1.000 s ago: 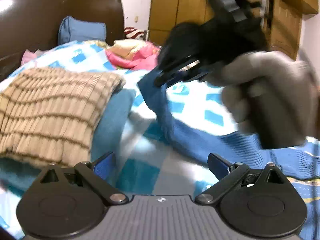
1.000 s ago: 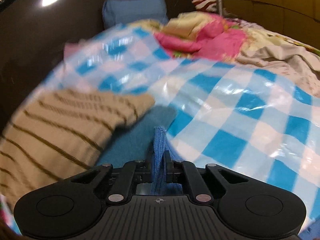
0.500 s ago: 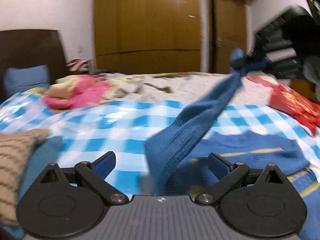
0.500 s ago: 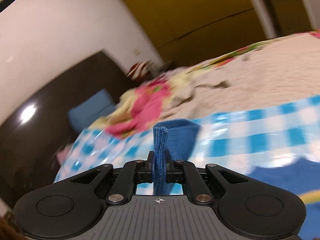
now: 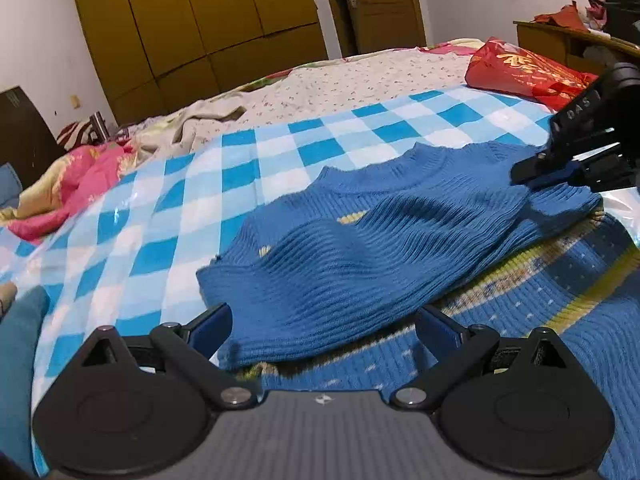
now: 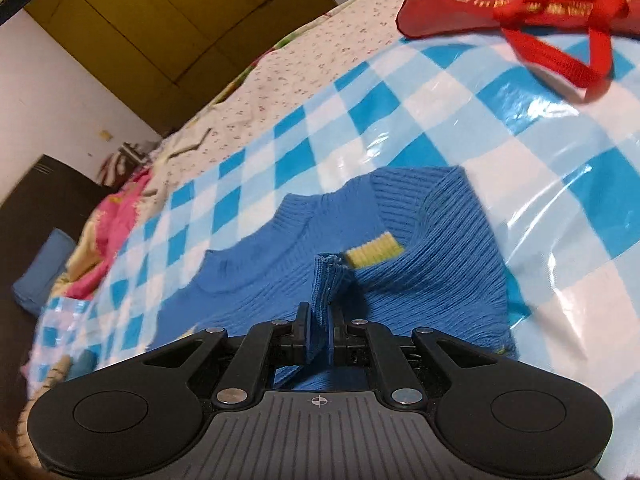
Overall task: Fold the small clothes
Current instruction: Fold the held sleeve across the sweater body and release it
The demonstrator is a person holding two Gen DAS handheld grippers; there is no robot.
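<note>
- Two sets of fingers are mine, and only the right fingers (image 6: 320, 330) have cloth in them: a folded edge of the blue sweater's (image 5: 384, 248) sleeve (image 6: 326, 280) stands upright between the pads, which are just starting to ease apart.
- My left fingers (image 5: 324, 330) are spread wide with nothing pinched; the near hem of the folded-over sleeve lies between them at my 12 o'clock, just off the tips.
- Sweater position: it lies flat on the checked plastic sheet (image 5: 168, 200) over the bed, neckline (image 6: 256, 256) away from me at 11 o'clock in the right view.
- Sleeve axis: in the left view the folded sleeve runs across the body from about 7 o'clock up to 2 o'clock, where my right hand's tool (image 5: 576, 160) sits on its far end.
- My judgement: the right fingers only need to let go and back off toward 6 o'clock; the left fingers are nearer the loose near edge and better placed to take the next fold.
- Red bag (image 6: 520, 0) sits at 1 o'clock, well apart.
</note>
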